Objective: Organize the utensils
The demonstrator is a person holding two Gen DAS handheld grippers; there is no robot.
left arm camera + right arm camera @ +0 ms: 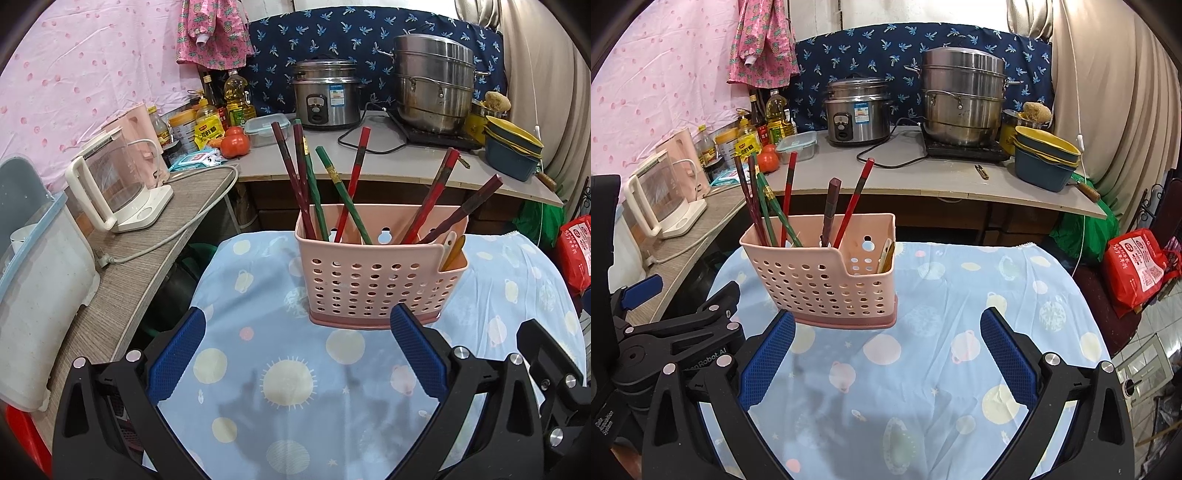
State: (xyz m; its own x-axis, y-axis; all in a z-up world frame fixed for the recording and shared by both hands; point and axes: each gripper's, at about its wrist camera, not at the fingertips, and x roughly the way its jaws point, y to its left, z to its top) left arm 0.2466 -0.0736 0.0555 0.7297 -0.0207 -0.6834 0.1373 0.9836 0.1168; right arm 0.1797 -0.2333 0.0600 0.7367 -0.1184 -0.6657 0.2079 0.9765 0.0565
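Looks like the end of the task, or a pause between picks: every utensil in view already sits in the basket, none lies loose on the cloth over the table. Chopsticks stand tilted in the big compartment, fanned left and right. Two small flat utensils, type unclear, sit in the small side pocket on the right.

Left tongs spread wide, empty, low over the cloth just in front of the basket, base roughly between the pads. Right tongs also spread, empty, basket ahead and toward its left pad. Left tongs show beside it at the left edge.

Next move, my guess: either nothing is left, or regroup the fanned chopsticks, which needs a narrow pinch high on one stick without tipping the light basket.
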